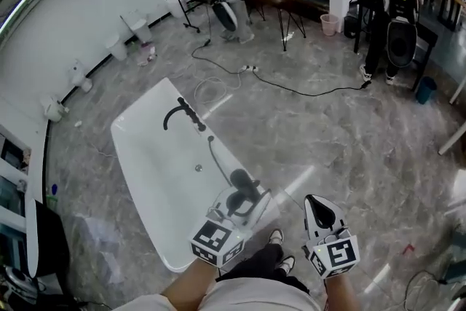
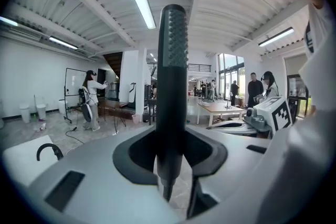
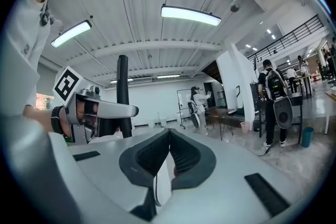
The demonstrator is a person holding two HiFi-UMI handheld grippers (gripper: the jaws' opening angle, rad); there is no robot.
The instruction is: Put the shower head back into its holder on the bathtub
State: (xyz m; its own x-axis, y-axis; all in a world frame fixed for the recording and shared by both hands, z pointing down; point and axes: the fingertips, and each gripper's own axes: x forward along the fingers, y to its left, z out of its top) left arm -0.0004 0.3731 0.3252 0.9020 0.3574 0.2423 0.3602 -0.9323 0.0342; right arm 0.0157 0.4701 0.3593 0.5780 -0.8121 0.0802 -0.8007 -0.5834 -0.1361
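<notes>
— Where was the white bathtub (image 1: 153,186)?
— Left of centre in the head view, with the dark shower head (image 1: 242,184) at its lower right edge.
— The jaws?
— The left gripper (image 1: 247,194) pinched the shower head's handle. The right gripper (image 1: 316,202), lower right, was pressed together on nothing.

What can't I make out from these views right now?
Holder: head view, too small to tell among the black fittings on the tub.
Holder: left gripper view, tub mostly hidden behind the left gripper.
Hose: left gripper view, hidden below the shower head.
</notes>
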